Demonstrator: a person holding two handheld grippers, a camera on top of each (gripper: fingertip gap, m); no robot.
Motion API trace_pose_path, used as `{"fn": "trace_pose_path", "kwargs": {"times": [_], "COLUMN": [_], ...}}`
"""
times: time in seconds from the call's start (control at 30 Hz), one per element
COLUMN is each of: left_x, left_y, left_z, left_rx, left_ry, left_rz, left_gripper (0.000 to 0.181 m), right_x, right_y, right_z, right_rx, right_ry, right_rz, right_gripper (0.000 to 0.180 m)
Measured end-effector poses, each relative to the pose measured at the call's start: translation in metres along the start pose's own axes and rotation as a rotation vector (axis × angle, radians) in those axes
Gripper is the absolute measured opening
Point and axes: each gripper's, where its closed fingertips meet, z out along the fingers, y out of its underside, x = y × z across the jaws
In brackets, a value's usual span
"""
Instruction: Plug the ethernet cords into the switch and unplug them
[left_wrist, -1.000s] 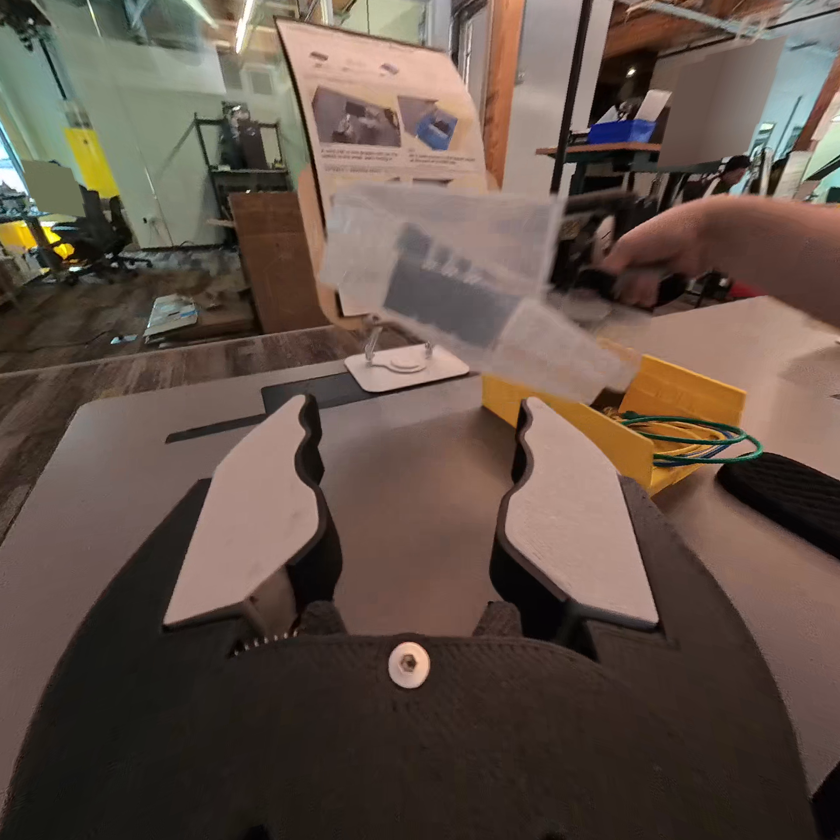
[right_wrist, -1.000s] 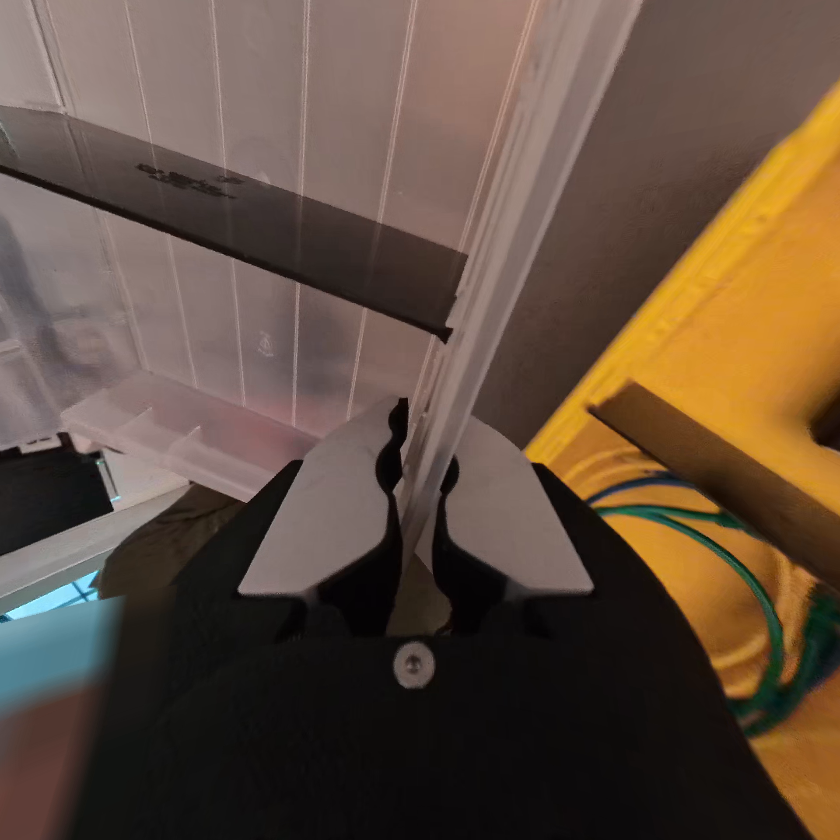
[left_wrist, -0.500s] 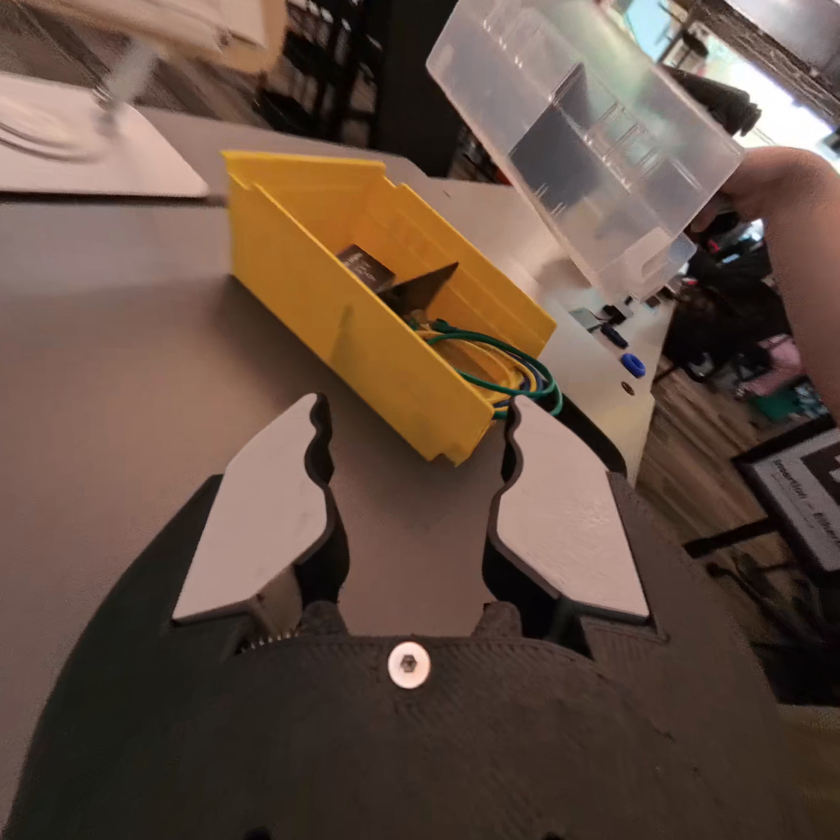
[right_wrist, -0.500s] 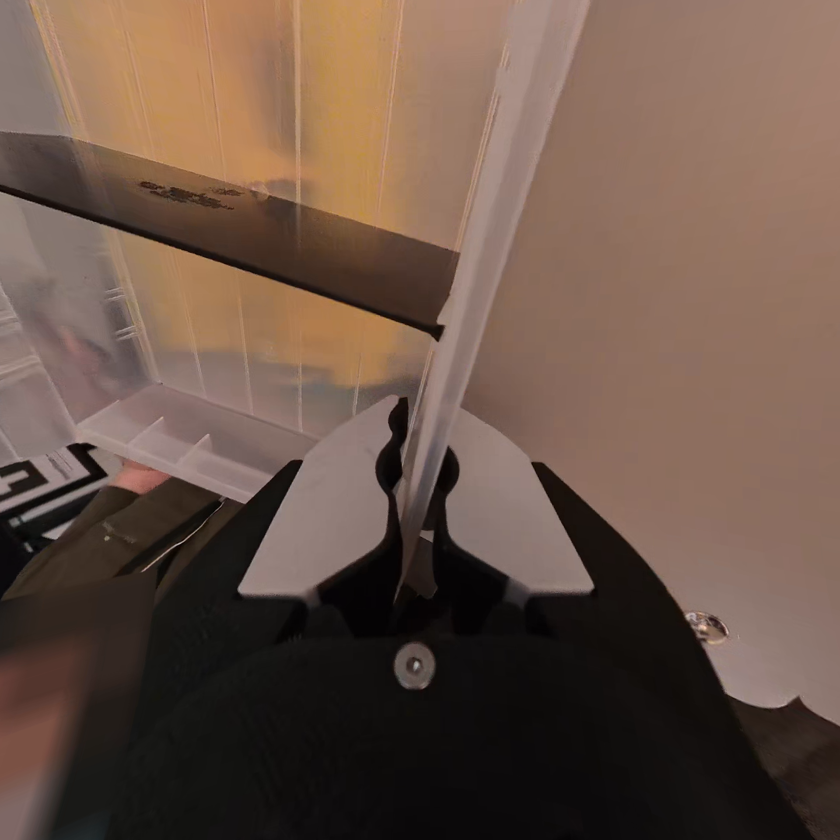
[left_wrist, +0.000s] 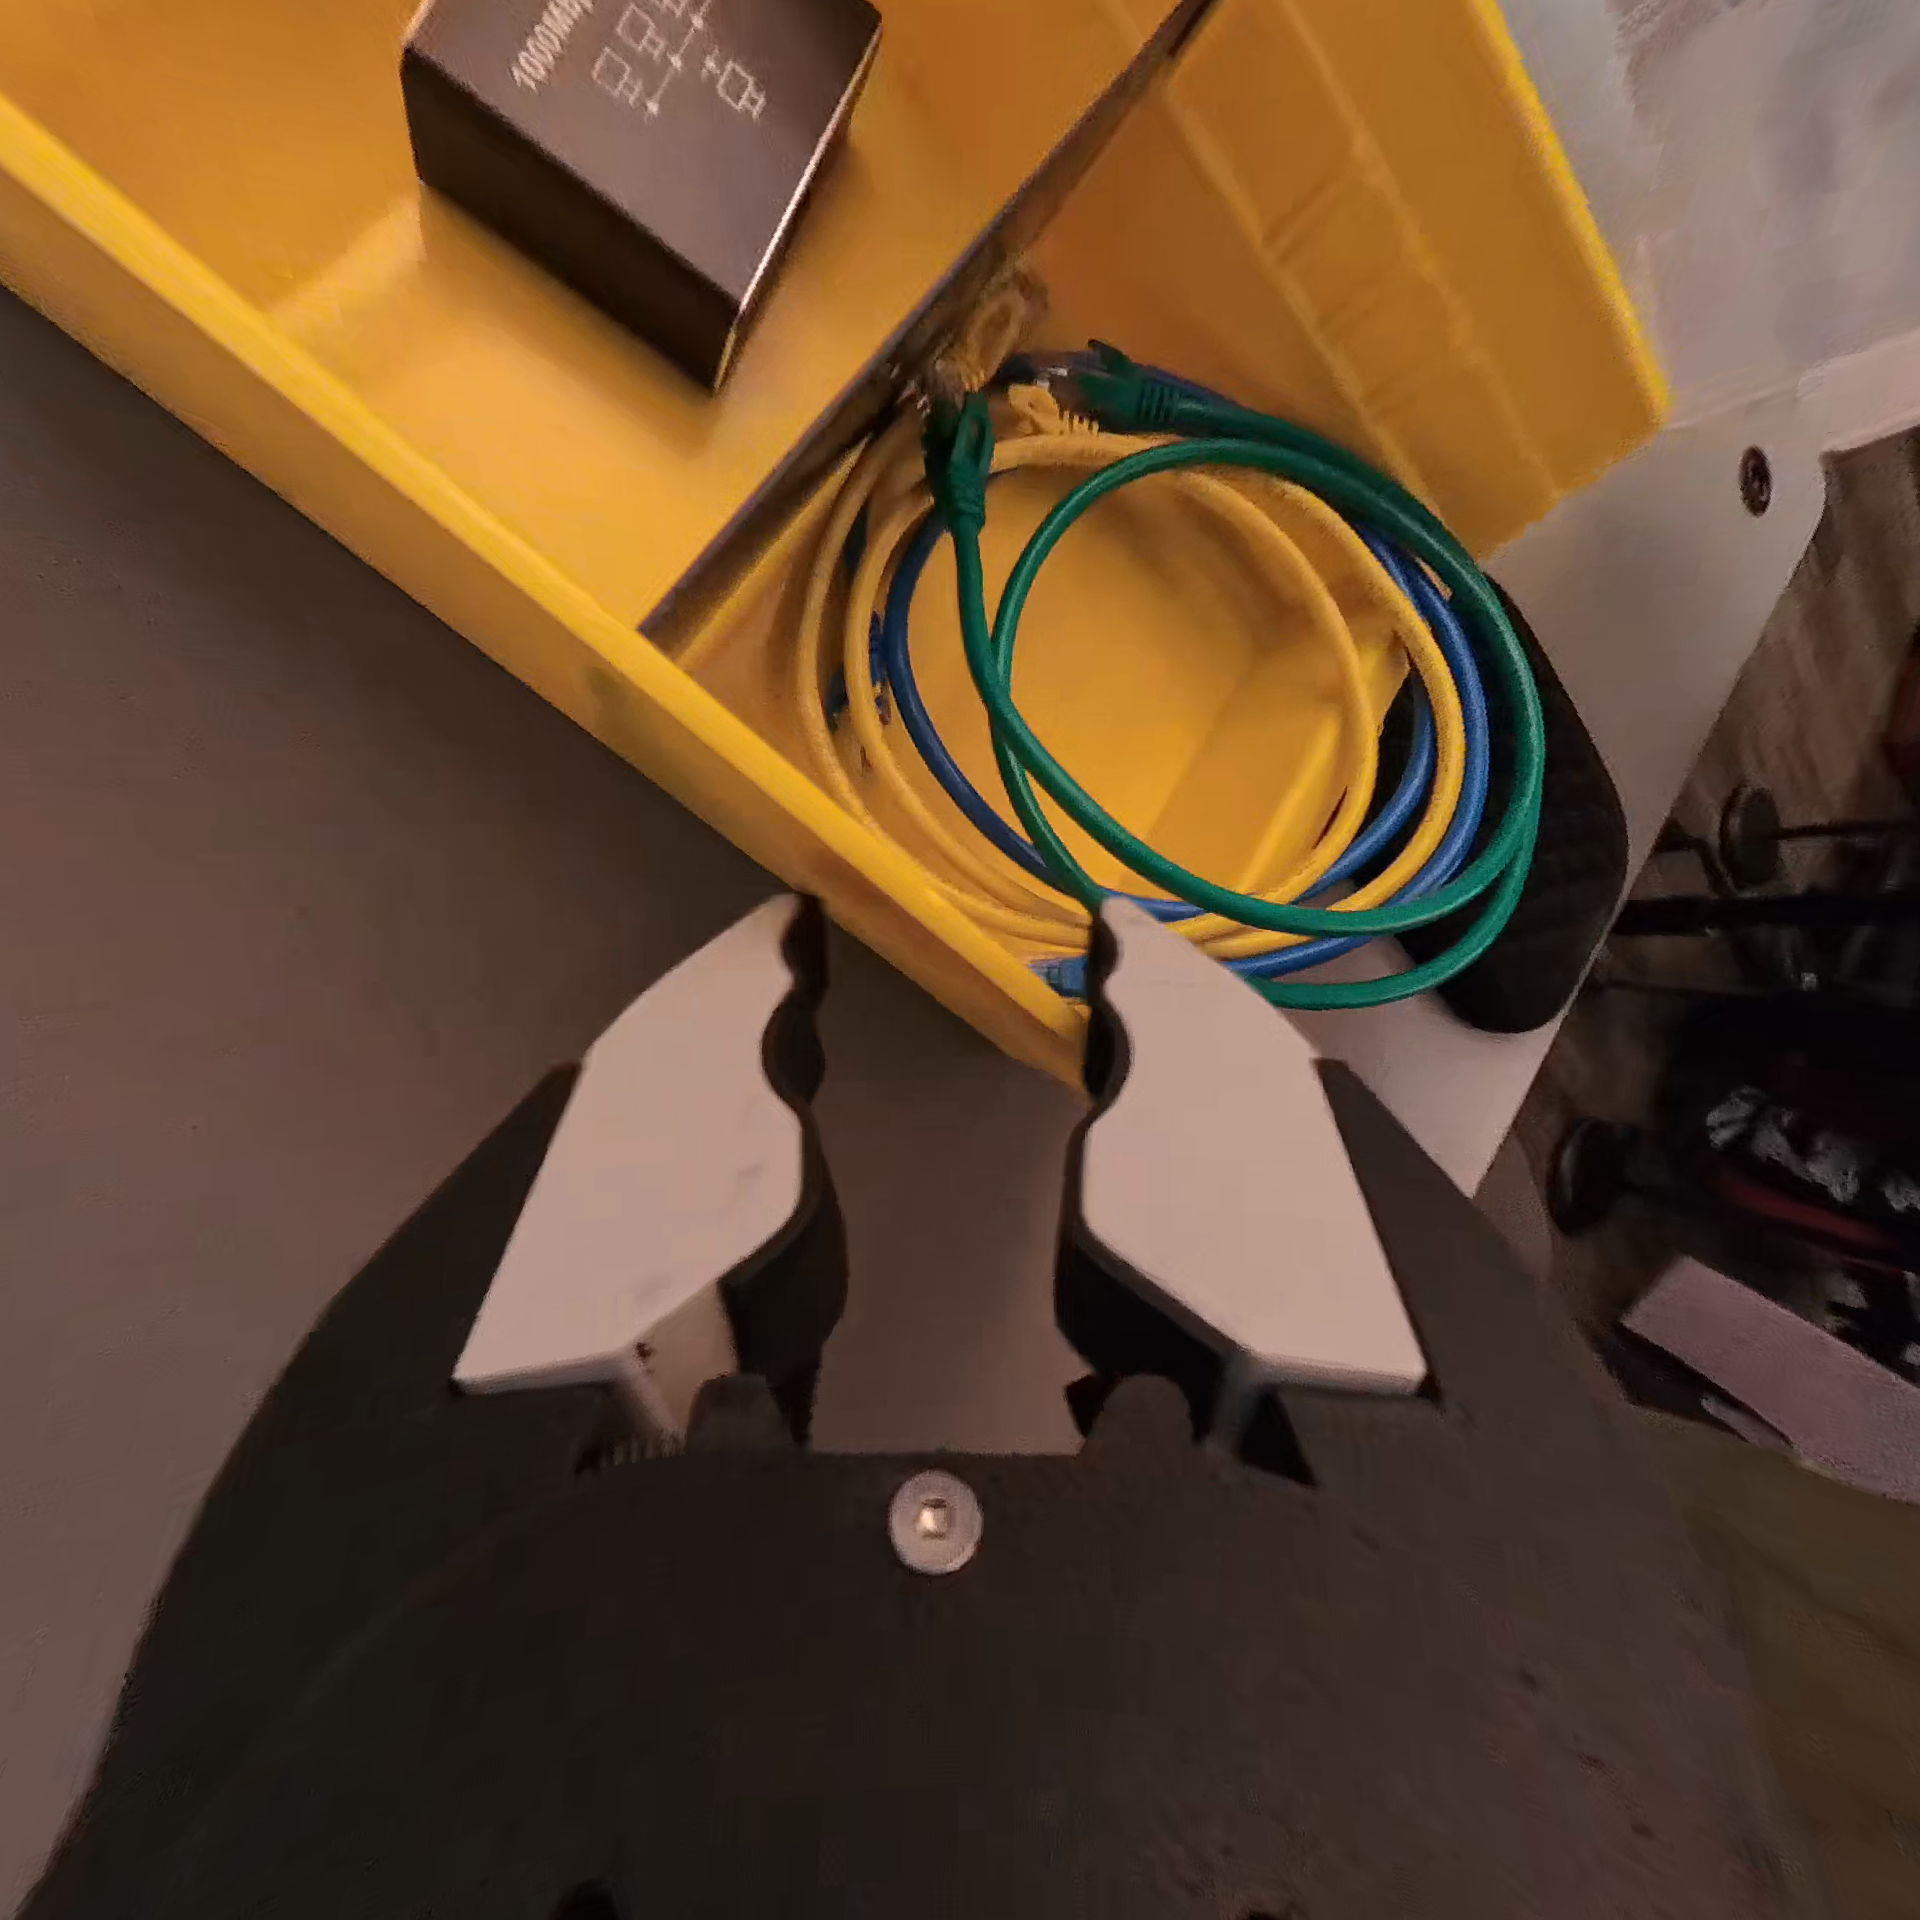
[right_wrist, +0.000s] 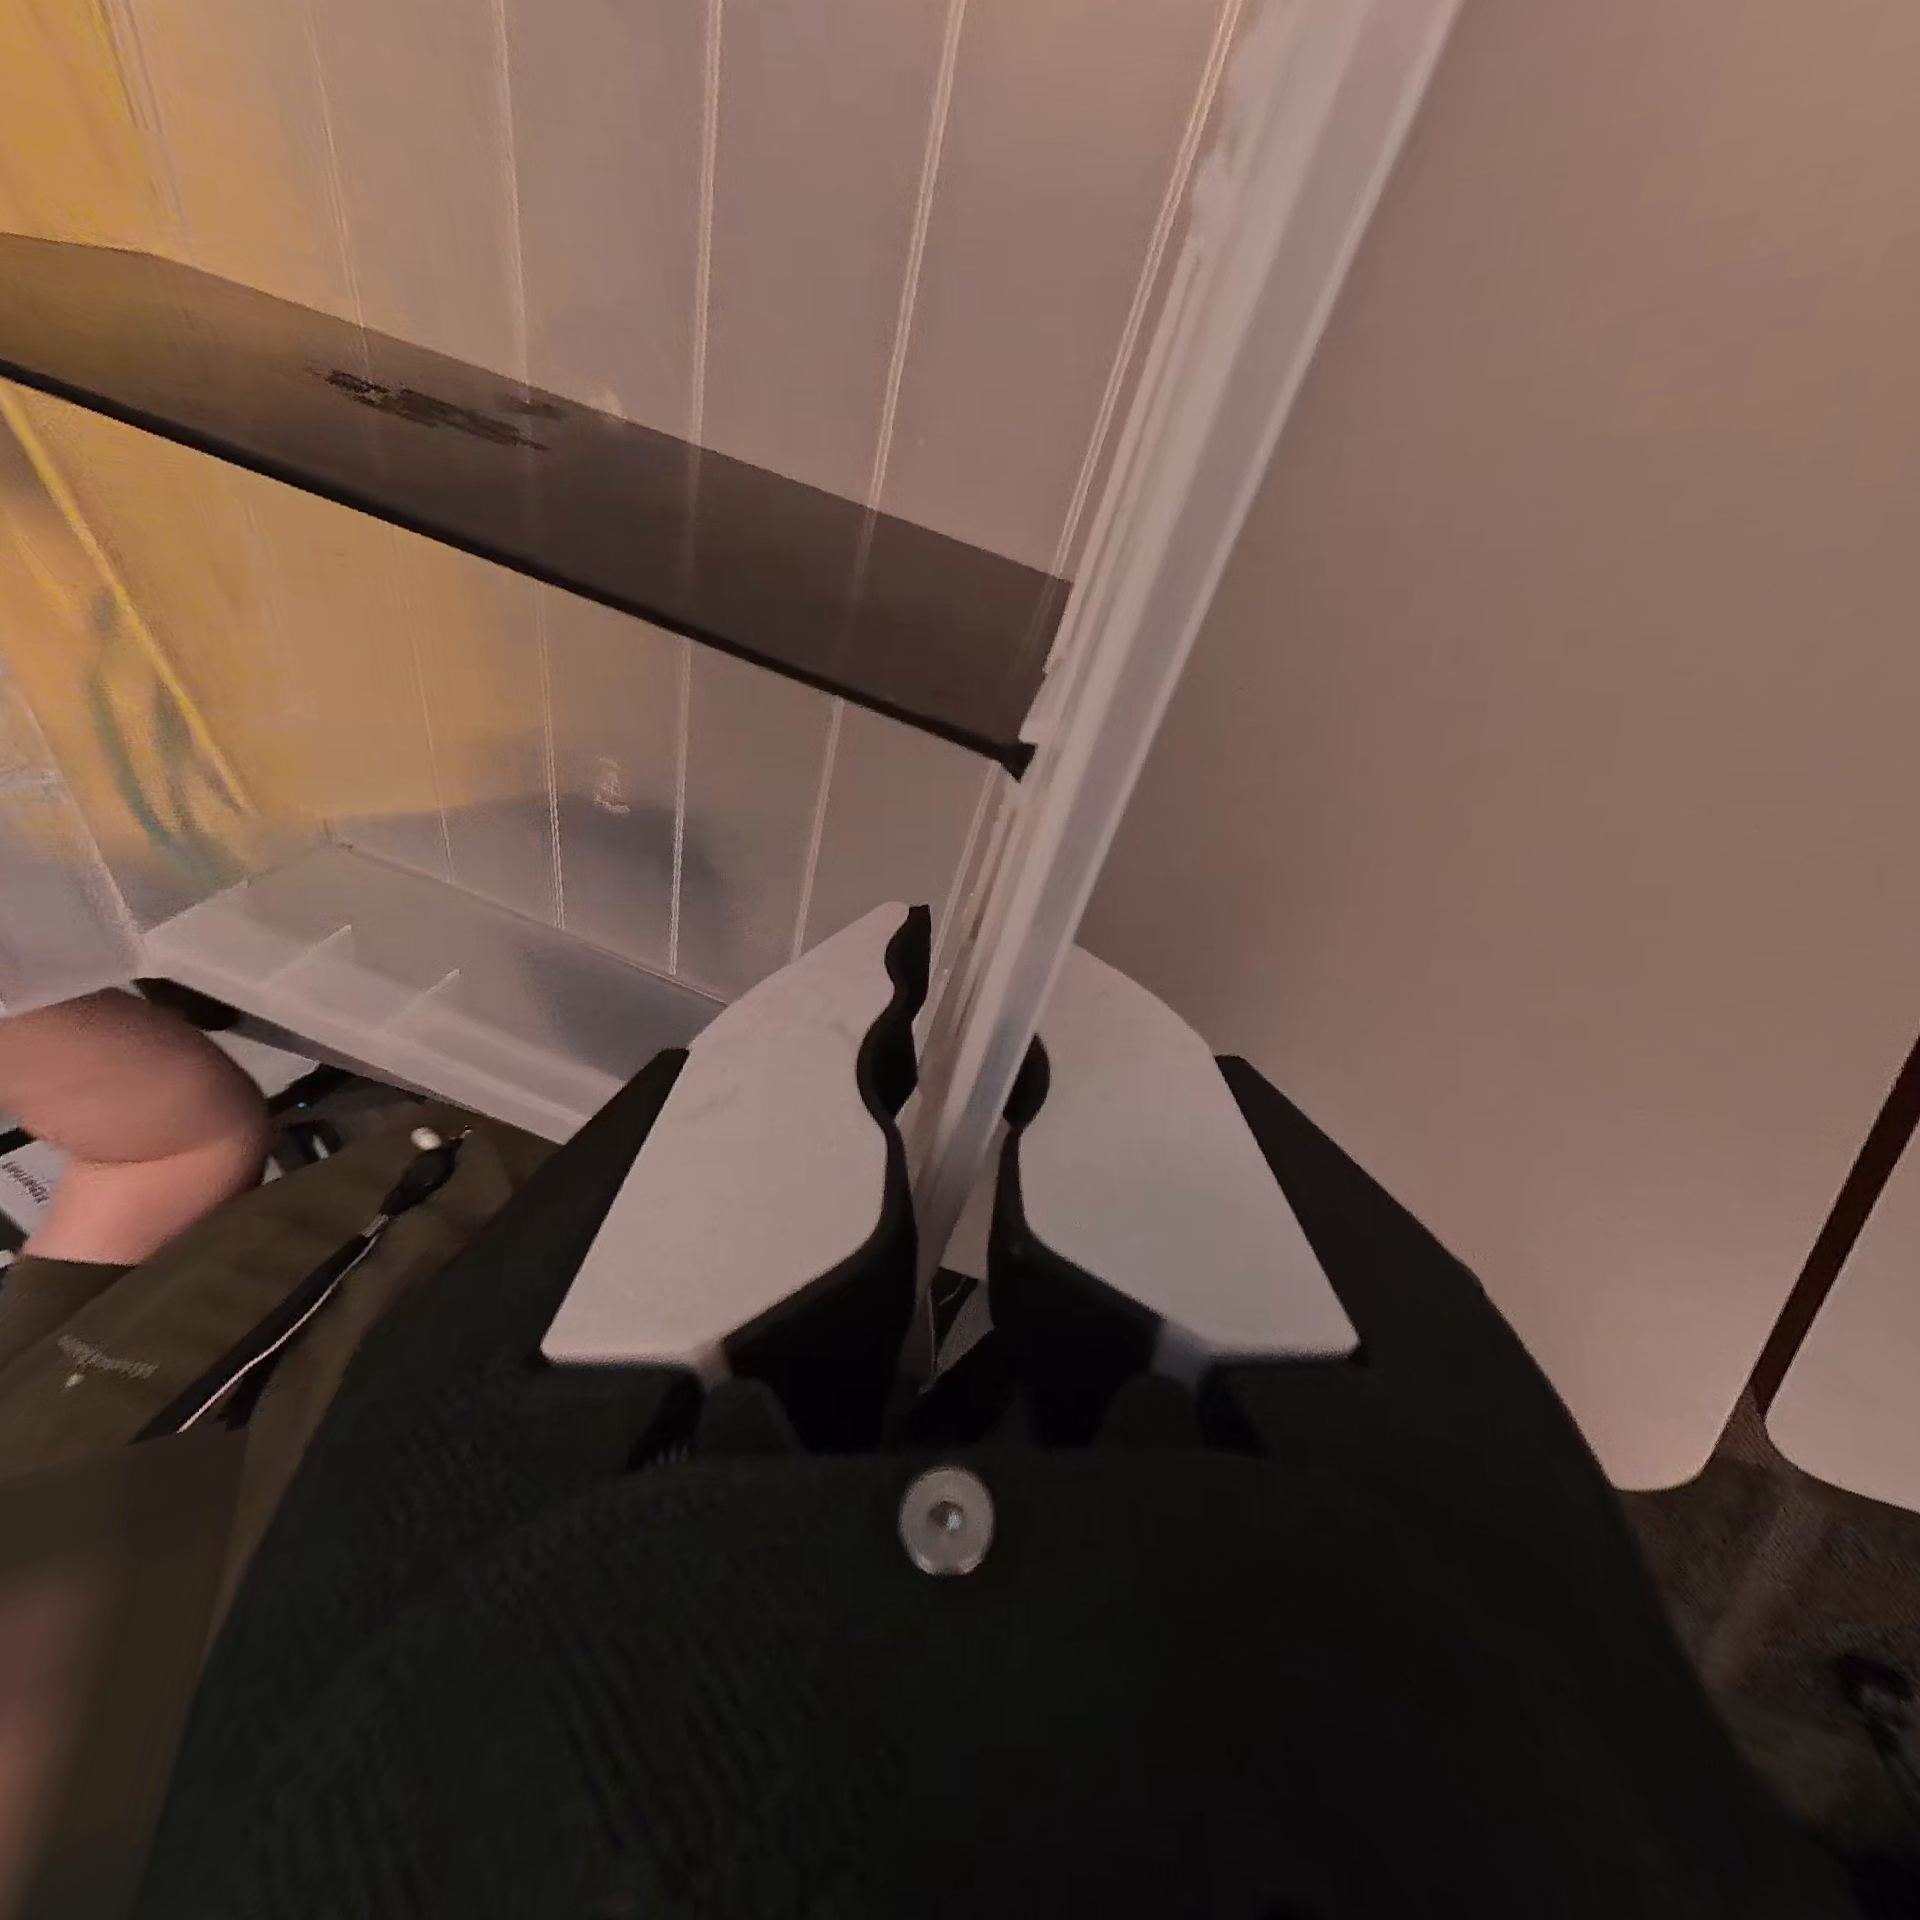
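Observation:
In the left wrist view a yellow bin (left_wrist: 582, 634) lies on the grey table. Its far compartment holds a small black switch (left_wrist: 634, 156). Its near compartment holds coiled green (left_wrist: 1278, 914), blue (left_wrist: 935, 748) and yellow (left_wrist: 862, 769) ethernet cords. My left gripper (left_wrist: 951, 920) is open and empty, just above the bin's near wall. In the right wrist view my right gripper (right_wrist: 966, 997) is shut on the rim of a clear plastic bin (right_wrist: 1101, 790) with a black divider (right_wrist: 582, 540), held above the table.
A black textured pad (left_wrist: 1548, 862) lies beside the yellow bin near the table edge (left_wrist: 1621, 935). A person's hand (right_wrist: 125, 1091) and an olive sleeve (right_wrist: 156, 1351) show at the lower left of the right wrist view. The floor shows past the table's edge. The left gripper's tips are roughly 45 cm from the right gripper's.
My left gripper has swung round and come in close over the yellow bin, looking down into it. My right gripper has carried the clear bin away from the yellow bin, still gripping its rim.

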Motion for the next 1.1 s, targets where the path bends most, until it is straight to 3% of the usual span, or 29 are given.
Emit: {"fn": "trace_pose_path", "kwargs": {"times": [0.17, 0.27, 0.5, 0.63, 0.9, 1.1], "left_x": [-0.009, -0.033, -0.126, -0.182, -0.247, -0.258], "left_y": [0.006, 0.012, 0.034, 0.076, 0.190, 0.221], "left_z": [-0.009, -0.028, -0.099, -0.158, -0.266, -0.292], "left_rx": [-0.136, -0.162, -0.012, 0.082, 0.320, 0.385], "left_ry": [0.036, -0.040, -0.183, -0.334, -0.518, -0.535], "left_rz": [-0.004, 0.001, -0.198, -0.268, -0.606, -0.660], "left_gripper": [0.031, 0.021, 0.008, 0.006, 0.007, 0.007], "right_x": [0.005, -0.003, -0.032, -0.049, -0.083, -0.084], "right_y": [0.004, 0.002, -0.017, -0.029, -0.053, -0.065], "right_z": [0.018, 0.028, 0.063, 0.084, 0.106, 0.109], "right_rx": [-0.029, -0.033, -0.057, -0.098, -0.136, -0.144], "right_ry": [0.027, 0.026, 0.023, 0.069, 0.168, 0.281], "right_rz": [-0.008, -0.025, -0.085, -0.144, -0.222, -0.227], "right_gripper": [0.010, 0.011, 0.012, 0.012, 0.012, 0.006]}}
